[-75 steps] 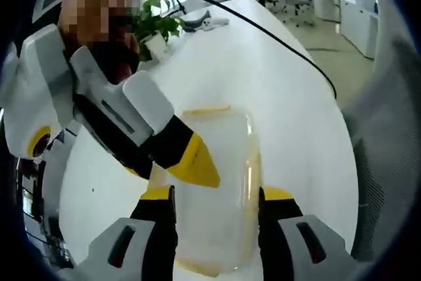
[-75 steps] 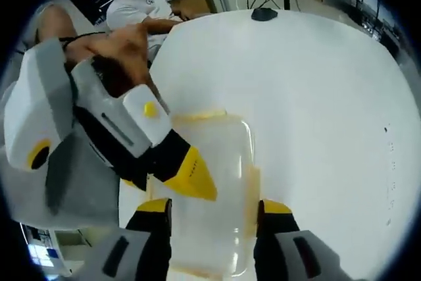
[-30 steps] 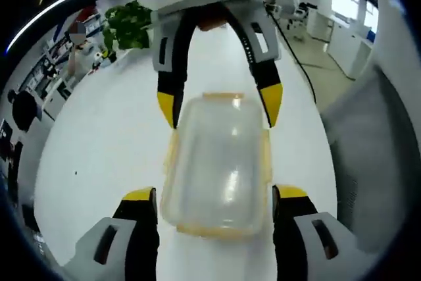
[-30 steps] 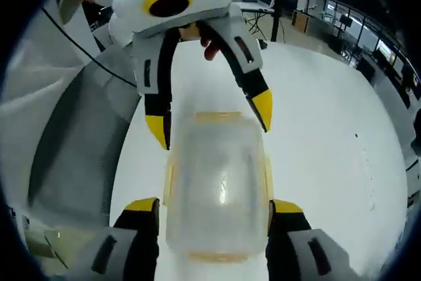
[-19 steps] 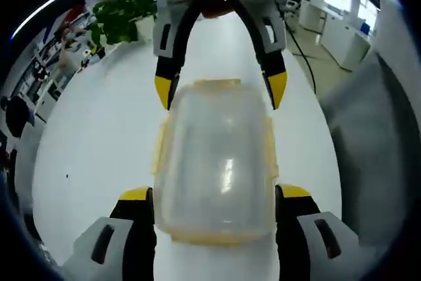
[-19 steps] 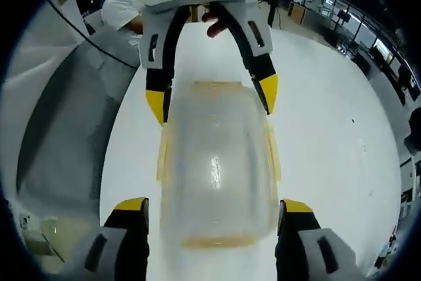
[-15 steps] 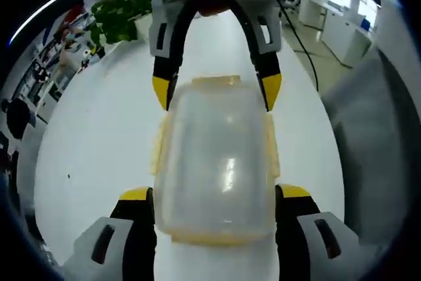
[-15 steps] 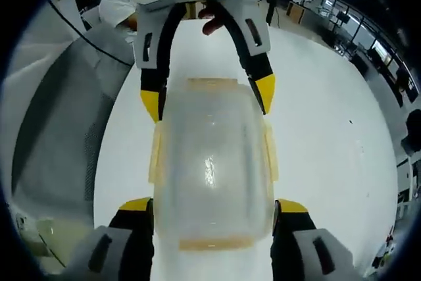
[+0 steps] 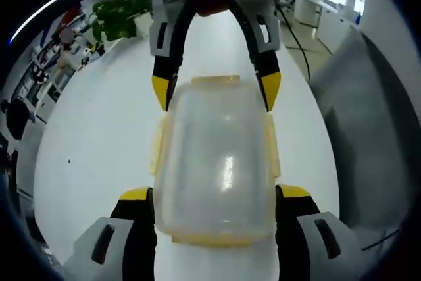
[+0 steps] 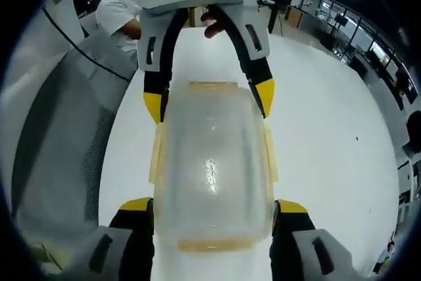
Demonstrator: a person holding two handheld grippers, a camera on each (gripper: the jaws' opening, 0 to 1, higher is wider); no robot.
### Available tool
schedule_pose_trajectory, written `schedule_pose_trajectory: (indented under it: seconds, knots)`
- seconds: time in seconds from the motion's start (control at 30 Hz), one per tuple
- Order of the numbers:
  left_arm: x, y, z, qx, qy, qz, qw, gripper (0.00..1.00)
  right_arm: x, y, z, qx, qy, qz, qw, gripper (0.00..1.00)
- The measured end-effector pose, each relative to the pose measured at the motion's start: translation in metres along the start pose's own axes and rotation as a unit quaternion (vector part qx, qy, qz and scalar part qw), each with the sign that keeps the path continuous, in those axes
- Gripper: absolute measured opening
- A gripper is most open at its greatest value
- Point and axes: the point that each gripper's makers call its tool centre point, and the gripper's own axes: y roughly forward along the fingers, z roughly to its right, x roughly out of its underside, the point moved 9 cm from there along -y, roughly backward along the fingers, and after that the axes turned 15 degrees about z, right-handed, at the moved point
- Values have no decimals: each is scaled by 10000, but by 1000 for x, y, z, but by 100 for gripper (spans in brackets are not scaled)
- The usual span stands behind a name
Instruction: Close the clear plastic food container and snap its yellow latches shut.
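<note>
The two grippers have closed in from opposite ends since a second ago, so the container [image 9: 216, 162] on the white table [image 9: 99, 136] now sits between both spread pairs of fingers, lid on top. The left gripper [image 9: 214, 202] and right gripper [image 10: 212, 212] each straddle an end with fingers released, gripping nothing, apparently ready to press latches. Whether the pale yellow latches [image 10: 156, 156] along the sides are snapped shut is hard to make out.

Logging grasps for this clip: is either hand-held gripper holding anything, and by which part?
Both straddle the clear container from opposite ends, jaws beside its long sides near the corners. Whether the left hand-held gripper or right hand-held gripper actually clamps it cannot be told.
</note>
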Motion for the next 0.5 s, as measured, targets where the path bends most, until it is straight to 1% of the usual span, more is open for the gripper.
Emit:
schedule_pose_trajectory:
  seconds: [0.2,0.4,0.5]
  knots:
    - [21,-22,5,-45,-64,-28,10000,72,-23,20,-5,-37,-75,-25,10000,72]
    - [43,-44,9,-26,-127,-100,9999,73,-46,41,-10,-89,-126,54,9999,72]
    - [52,-52,10,-1,-148,-150,9998,74,-56,50,-11,-116,-152,62,9998,72]
